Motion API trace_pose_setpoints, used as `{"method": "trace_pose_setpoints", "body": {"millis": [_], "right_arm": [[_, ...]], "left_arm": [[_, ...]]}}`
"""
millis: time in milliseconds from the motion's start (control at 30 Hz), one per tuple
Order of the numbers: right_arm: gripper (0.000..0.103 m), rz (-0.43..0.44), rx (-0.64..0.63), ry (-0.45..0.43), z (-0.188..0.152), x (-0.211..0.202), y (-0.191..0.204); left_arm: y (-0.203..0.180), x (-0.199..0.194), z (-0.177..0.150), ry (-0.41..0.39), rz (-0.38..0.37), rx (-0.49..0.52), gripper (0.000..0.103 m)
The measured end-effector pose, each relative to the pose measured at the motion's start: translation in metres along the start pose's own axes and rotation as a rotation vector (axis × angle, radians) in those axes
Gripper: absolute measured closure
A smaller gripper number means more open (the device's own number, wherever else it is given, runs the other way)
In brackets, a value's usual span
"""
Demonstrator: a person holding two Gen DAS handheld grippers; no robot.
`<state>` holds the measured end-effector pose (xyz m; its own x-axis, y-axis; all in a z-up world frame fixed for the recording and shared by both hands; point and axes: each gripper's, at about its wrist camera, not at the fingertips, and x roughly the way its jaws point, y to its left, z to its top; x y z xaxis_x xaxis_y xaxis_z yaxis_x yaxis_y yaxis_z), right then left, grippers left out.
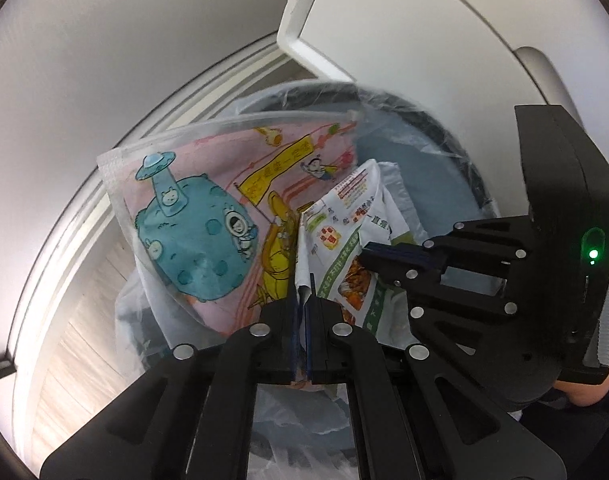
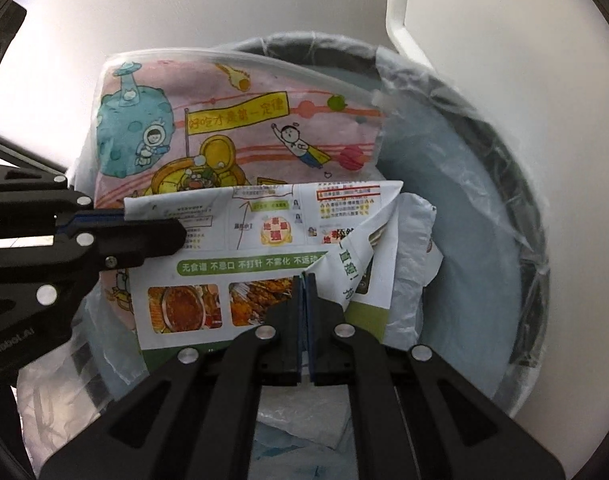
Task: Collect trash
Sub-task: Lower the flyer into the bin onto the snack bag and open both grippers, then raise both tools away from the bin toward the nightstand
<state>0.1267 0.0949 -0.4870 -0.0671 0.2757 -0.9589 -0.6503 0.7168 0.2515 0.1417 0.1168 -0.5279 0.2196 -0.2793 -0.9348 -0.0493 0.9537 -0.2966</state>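
White walls and a strip of pale wood floor frame the left wrist view, where the left gripper (image 1: 303, 300) has its jaws clamped on one printed flyer (image 1: 344, 236) above the lined bin (image 1: 456, 152); one pink cartoon bag (image 1: 208, 216) already leans inside. From the right wrist, the right gripper (image 2: 304, 300) pinches the same flyer's lower edge. Judging by this, only the release remains.

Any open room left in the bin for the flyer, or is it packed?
Free: the blue liner on the bin's right side, between the flyer and the bin rim. Crowded: the left, filled by the upright pink cartoon bag. Both tongs, left and right, grip the flyer above the middle.
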Motion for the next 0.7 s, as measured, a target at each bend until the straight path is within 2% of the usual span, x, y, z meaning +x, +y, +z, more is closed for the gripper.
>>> {"method": "trace_pose_setpoints", "body": {"millis": [133,167,233,267,300,367,533,600,700], "right_arm": [[0.097,-0.023,-0.014,-0.019,-0.009,-0.014,0.006],[0.094,-0.030,-0.017,-0.023,-0.012,-0.019,0.009],[0.074,-0.045,-0.027,-0.033,-0.015,-0.028,0.013],[0.048,-0.056,-0.037,-0.048,-0.017,-0.033,0.016],[0.030,-0.081,-0.057,-0.062,-0.019,-0.038,0.020],[0.017,-0.088,-0.081,-0.094,-0.023,-0.048,0.023],[0.015,-0.110,-0.141,-0.169,-0.034,-0.081,0.034],[0.012,-0.117,-0.165,-0.203,-0.044,-0.098,0.031],[0.008,-0.139,-0.187,-0.258,-0.054,-0.124,0.042]], "left_arm": [[-0.005,-0.014,-0.008,-0.016,0.006,0.019,0.083],[-0.007,-0.017,-0.010,-0.020,0.005,0.023,0.078],[-0.011,-0.024,-0.014,-0.033,-0.002,0.028,0.066],[-0.014,-0.029,-0.017,-0.043,-0.006,0.030,0.060],[-0.017,-0.034,-0.022,-0.052,-0.003,0.028,0.050],[-0.020,-0.046,-0.026,-0.071,0.002,0.029,0.039],[-0.020,-0.079,-0.036,-0.136,0.046,0.037,0.022],[-0.018,-0.093,-0.042,-0.169,0.061,0.028,0.009],[-0.009,-0.115,-0.040,-0.228,0.095,0.013,0.006]]}}
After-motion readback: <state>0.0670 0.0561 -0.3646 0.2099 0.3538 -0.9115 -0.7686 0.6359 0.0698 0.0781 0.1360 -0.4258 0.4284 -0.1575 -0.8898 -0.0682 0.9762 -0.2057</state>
